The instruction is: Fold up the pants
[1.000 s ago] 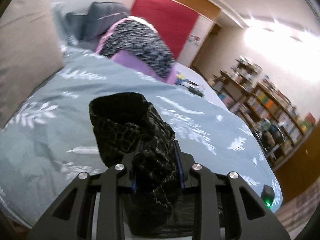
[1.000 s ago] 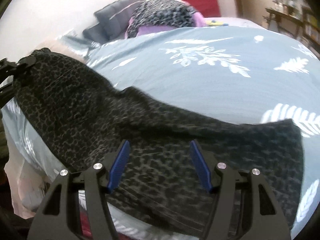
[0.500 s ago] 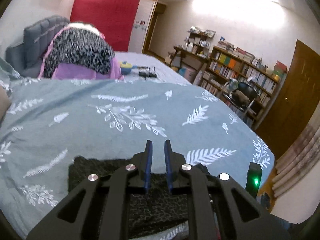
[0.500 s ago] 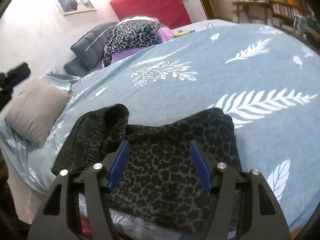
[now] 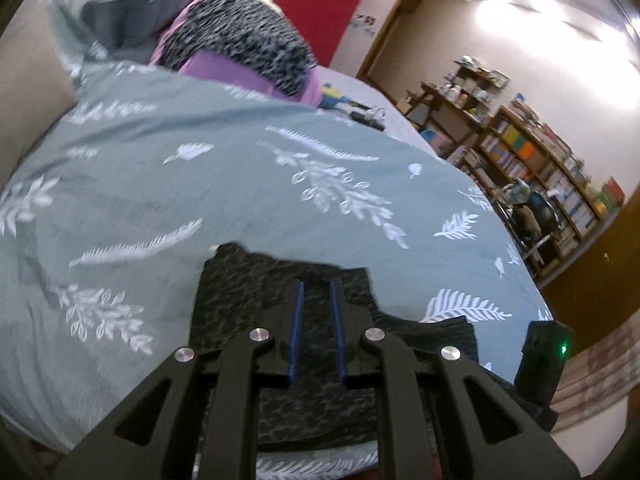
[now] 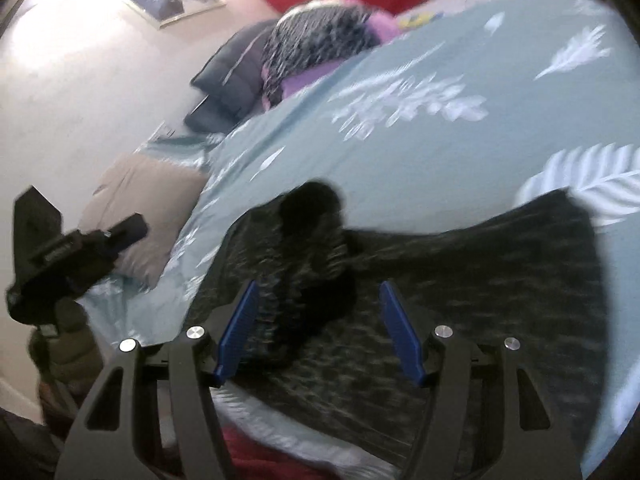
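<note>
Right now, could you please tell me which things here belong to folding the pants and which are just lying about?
For the job:
pants
duvet under them
left gripper, nearly shut, empty
right gripper, open over the pants

Lying about:
beige pillow
clothes pile
bookshelf
wall picture

Red panel (image 5: 304,8) behind bed; bookshelves (image 5: 540,176) along pale wall (image 5: 500,40)
</note>
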`<act>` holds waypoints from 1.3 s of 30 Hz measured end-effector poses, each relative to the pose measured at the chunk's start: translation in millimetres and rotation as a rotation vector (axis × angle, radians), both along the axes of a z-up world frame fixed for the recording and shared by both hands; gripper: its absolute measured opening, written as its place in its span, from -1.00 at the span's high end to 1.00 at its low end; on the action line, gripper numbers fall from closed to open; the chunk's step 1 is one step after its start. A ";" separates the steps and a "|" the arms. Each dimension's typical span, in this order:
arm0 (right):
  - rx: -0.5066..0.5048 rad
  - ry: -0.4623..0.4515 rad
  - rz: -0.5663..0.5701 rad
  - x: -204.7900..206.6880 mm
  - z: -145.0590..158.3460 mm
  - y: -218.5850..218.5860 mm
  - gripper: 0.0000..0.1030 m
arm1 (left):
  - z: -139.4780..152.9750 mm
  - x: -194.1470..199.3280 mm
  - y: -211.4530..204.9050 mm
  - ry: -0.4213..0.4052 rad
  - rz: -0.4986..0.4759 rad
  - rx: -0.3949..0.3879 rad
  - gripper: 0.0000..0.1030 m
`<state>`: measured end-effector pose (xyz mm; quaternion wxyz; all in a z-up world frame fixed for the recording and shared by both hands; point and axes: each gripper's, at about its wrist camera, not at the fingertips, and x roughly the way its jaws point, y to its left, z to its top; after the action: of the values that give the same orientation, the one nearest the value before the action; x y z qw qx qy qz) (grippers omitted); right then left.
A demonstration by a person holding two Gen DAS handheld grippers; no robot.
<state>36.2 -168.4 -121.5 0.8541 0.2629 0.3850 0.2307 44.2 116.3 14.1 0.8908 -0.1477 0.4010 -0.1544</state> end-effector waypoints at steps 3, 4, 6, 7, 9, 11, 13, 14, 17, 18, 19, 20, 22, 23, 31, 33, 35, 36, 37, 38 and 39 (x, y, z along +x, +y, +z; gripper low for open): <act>-0.007 0.050 0.037 15.3 -10.5 17.9 -0.37 | -13.4 -1.2 17.7 0.025 0.034 -0.013 0.62; -0.004 0.072 0.042 20.8 -15.5 23.3 -0.37 | -17.1 -1.2 22.8 0.029 0.046 -0.015 0.41; 0.007 0.103 0.042 28.8 -22.7 32.2 -0.37 | -23.9 -1.3 34.1 0.033 0.072 -0.019 0.15; 0.002 0.105 0.040 31.9 -23.8 37.5 -0.38 | -25.1 -1.4 38.3 0.035 0.079 -0.022 0.13; -0.012 0.102 0.054 35.4 -22.3 48.3 -0.38 | -31.3 0.4 47.7 0.049 0.093 -0.031 0.13; -0.023 0.106 0.075 39.3 -21.8 61.7 -0.38 | -38.1 1.5 55.5 0.065 0.107 -0.042 0.11; -0.052 0.097 0.088 42.3 -21.3 75.7 -0.38 | -45.0 2.6 62.0 0.081 0.115 -0.050 0.08; -0.076 0.091 0.081 44.3 -22.1 80.7 -0.36 | -46.1 3.1 62.9 0.086 0.119 -0.052 0.05; -0.118 0.089 0.083 47.0 -22.9 90.6 0.14 | -54.0 3.9 68.3 0.107 0.132 -0.059 0.02; -0.130 0.082 0.078 46.0 -20.5 91.1 0.31 | -57.6 5.2 69.5 0.115 0.141 -0.058 0.01; -0.141 0.067 0.080 44.5 -16.0 90.6 0.45 | -58.8 5.0 71.2 0.119 0.146 -0.058 0.00; -0.142 0.043 0.083 41.8 -8.4 90.6 0.51 | -60.7 4.8 74.2 0.125 0.154 -0.060 -0.03; -0.132 -0.004 0.087 35.0 9.8 88.5 0.54 | -61.4 4.8 76.7 0.131 0.164 -0.063 -0.05; -0.133 -0.033 0.086 31.1 20.1 86.6 0.55 | -61.5 4.8 76.9 0.132 0.166 -0.065 -0.06; -0.130 -0.167 -0.072 -9.4 76.3 13.1 0.56 | -50.6 3.7 39.3 0.103 0.070 -0.054 -0.08; -0.129 -0.146 -0.125 -20.1 71.7 -12.3 0.56 | -51.0 4.1 22.5 0.104 0.028 -0.047 -0.08; -0.112 -0.097 -0.183 -36.2 57.6 -42.3 0.56 | -52.8 4.6 6.5 0.109 -0.008 -0.037 -0.08; -0.101 -0.072 -0.206 -41.9 50.8 -52.6 0.56 | -54.3 5.0 -3.0 0.113 -0.030 -0.029 -0.08; -0.093 -0.041 -0.236 -48.6 39.4 -65.2 0.56 | -55.7 5.4 -11.1 0.118 -0.045 -0.021 -0.08; -0.093 -0.017 -0.257 -54.5 30.1 -73.7 0.56 | -57.7 5.7 -18.0 0.122 -0.059 -0.014 -0.08; -0.092 -0.004 -0.268 -59.5 23.6 -79.5 0.56 | -59.9 6.3 -26.0 0.127 -0.074 -0.003 -0.08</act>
<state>-23.3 -247.9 -97.9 0.8892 0.2718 0.3548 0.0972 50.5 90.3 -45.8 0.8569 -0.1435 0.4618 -0.1782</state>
